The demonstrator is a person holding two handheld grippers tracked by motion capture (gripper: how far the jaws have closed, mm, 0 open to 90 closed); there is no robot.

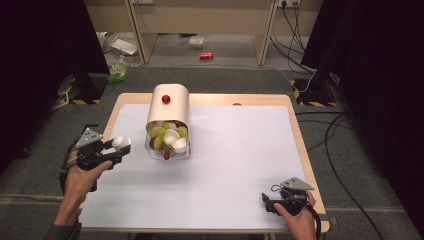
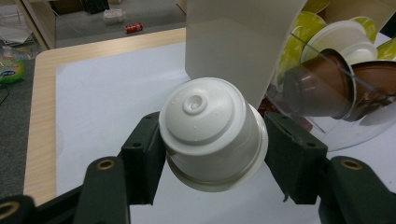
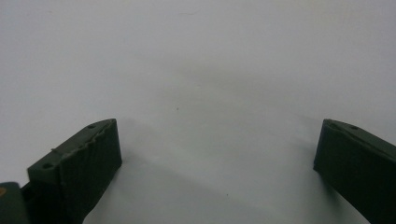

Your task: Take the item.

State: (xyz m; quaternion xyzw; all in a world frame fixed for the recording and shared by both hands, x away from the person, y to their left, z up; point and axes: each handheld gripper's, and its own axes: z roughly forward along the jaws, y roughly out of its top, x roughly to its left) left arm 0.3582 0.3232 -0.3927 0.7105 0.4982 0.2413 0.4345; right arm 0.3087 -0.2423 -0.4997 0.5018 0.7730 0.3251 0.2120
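Note:
A white coffee capsule [image 2: 212, 133] sits between the two black jaws of my left gripper [image 2: 215, 149], which is shut on it; the same capsule [image 1: 121, 143] shows at the table's left edge in the high view, held by the left gripper [image 1: 117, 149]. Just to its right stands a cream dispenser box [image 1: 169, 107] with a clear front tray [image 1: 167, 147] holding several white, green and brown capsules [image 1: 169, 135]. Brown capsules [image 2: 322, 88] lie close behind the held one. My right gripper [image 1: 270, 202] rests near the table's front right corner, jaws wide apart over bare white surface [image 3: 219, 154].
A white mat [image 1: 225, 160] covers the wooden table [image 1: 297, 130]. Beyond the table lie a red can [image 1: 206, 55] and bags [image 1: 120, 67] on the floor, with cables [image 1: 330, 130] at the right and desk legs behind.

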